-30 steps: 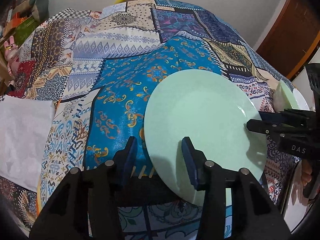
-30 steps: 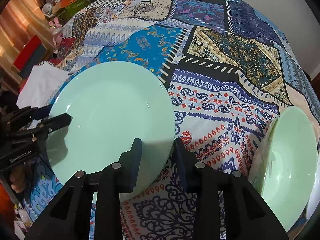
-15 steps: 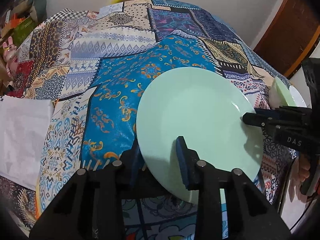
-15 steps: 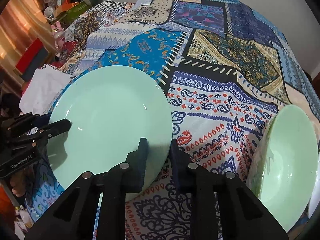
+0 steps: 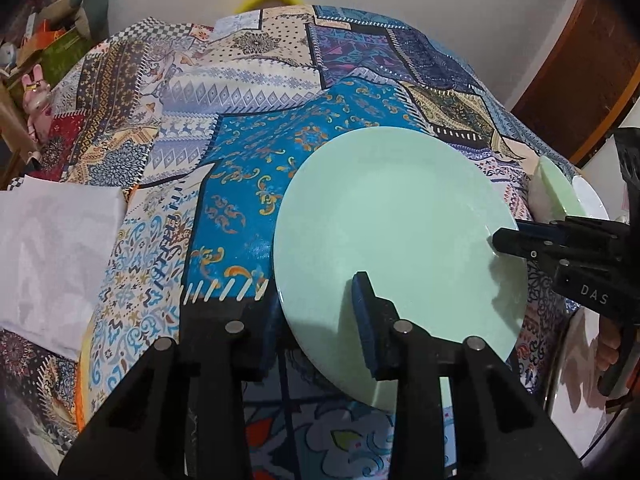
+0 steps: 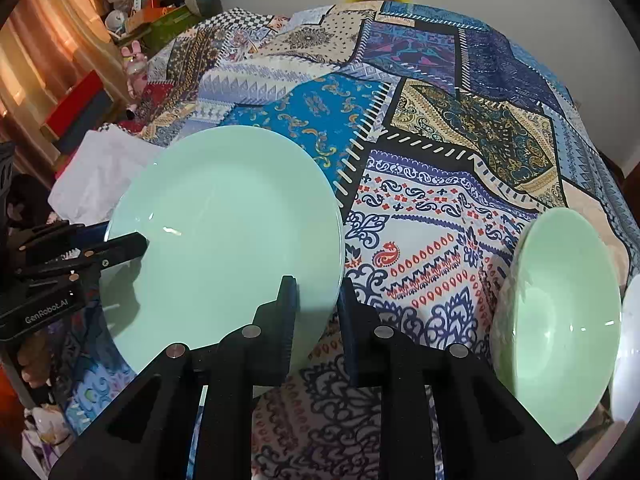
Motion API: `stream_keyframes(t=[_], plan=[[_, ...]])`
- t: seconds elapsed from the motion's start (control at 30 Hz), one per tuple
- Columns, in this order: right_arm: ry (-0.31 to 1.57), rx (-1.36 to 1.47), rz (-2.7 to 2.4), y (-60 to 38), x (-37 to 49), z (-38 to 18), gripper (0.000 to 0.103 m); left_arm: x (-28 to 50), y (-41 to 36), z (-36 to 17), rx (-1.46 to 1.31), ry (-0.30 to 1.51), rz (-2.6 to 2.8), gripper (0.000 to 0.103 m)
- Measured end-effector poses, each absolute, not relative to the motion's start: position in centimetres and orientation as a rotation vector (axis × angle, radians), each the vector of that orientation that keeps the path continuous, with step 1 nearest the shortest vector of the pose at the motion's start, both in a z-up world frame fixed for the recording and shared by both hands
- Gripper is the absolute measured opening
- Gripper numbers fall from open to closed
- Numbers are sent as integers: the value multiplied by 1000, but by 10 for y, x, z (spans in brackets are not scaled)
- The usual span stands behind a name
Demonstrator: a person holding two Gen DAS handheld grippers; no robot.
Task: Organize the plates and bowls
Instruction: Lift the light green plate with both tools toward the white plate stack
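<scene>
A large mint-green plate (image 5: 400,232) (image 6: 224,232) is held between both grippers over the patchwork tablecloth (image 5: 248,184). My left gripper (image 5: 316,296) is shut on the plate's near-left rim, one finger over the plate and one under it. The same gripper shows at the left of the right wrist view (image 6: 132,244). My right gripper (image 6: 316,284) is shut on the opposite rim, and it appears in the left wrist view (image 5: 504,240). A mint-green bowl (image 6: 560,320) (image 5: 554,192) sits at the right.
A white dish (image 6: 628,340) lies just past the green bowl at the table's right edge. A folded white cloth (image 5: 52,252) (image 6: 100,172) covers the left side. Boxes and toys (image 6: 152,20) crowd the far left, and a wooden door (image 5: 580,80) stands at the right.
Both grippers stood open around the plate's rim and have shut on it. The plate has since shifted a little with them and tilted off the cloth.
</scene>
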State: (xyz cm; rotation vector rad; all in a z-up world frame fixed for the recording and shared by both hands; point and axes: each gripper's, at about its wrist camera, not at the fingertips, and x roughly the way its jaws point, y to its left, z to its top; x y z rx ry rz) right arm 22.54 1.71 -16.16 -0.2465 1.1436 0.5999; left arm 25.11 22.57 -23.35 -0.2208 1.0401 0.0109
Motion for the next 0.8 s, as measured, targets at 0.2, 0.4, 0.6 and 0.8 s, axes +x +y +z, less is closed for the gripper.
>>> stream_keyframes(t=[0.2,0.4,0.6,0.8], plan=[[1127,-224,602,12,217,-149,19,239,221,-218,-215,1022,13,34],[1110,-214,610,7,207,-135,19,226,216,-204,-216,1004,16,34],[1086,-199,617,0,194,-120,19,212,210,-187,-213,983,18,34],[1069,-179,627,-11,182,-107,19,197,198,-169,-194,953,23,34]])
